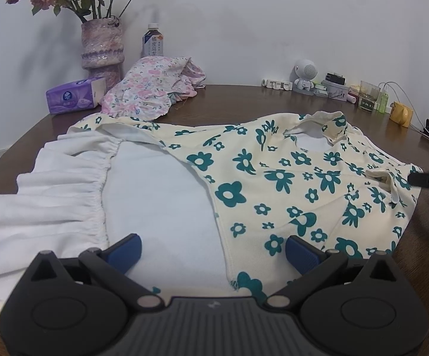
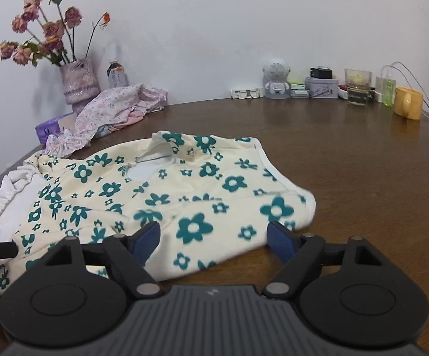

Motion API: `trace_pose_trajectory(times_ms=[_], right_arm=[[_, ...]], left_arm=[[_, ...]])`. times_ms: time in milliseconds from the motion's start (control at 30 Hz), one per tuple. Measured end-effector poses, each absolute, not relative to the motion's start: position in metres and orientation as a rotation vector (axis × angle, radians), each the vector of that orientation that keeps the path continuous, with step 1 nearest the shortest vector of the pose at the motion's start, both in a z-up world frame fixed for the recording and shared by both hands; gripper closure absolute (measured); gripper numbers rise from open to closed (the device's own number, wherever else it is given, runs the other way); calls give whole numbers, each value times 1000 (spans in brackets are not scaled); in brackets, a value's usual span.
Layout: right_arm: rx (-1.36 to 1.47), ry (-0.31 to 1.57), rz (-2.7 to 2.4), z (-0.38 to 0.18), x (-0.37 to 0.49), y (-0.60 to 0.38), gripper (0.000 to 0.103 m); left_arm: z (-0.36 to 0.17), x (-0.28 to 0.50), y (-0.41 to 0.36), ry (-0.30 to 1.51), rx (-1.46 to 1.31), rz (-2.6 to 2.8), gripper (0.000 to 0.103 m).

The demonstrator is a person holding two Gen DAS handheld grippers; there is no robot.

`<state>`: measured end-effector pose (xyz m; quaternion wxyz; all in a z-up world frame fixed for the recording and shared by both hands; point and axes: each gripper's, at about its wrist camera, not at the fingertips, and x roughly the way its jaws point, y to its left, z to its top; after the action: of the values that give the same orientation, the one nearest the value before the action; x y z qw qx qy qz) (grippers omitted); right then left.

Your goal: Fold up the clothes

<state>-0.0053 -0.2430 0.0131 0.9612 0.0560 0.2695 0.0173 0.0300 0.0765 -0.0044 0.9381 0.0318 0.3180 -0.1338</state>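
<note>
Left wrist view: left gripper (image 1: pixel 213 250) released, jaws wide above the floral dress (image 1: pixel 288 184) spread on the surface (image 1: pixel 244 101), white lining up. Right wrist view: right gripper (image 2: pixel 213 238) released, straddling the near hem; best to pinch both layers before folding.

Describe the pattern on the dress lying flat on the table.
Cream dress with teal flowers; right wrist view shows it best.
</note>
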Motion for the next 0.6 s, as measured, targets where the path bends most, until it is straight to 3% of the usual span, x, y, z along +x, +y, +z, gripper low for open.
trace_pose_trajectory(times_ms=[333,467,500,567,600], right_arm=[[-120,741,99,24,57,-201,25],[-116,813,104,19,62,-206,60],[-116,811,104,21,60,-208,77],[-91,809,113,28,53,-214,96],[-87,807,117,31,49,-217,99]], left_arm=[[-4,29,78,647,56,-279,0],[-4,28,77,647,59,-283,0],[-4,28,78,646,57,-284,0],[-4,28,78,645,53,-286,0],[-4,28,79,645,51,-288,0]])
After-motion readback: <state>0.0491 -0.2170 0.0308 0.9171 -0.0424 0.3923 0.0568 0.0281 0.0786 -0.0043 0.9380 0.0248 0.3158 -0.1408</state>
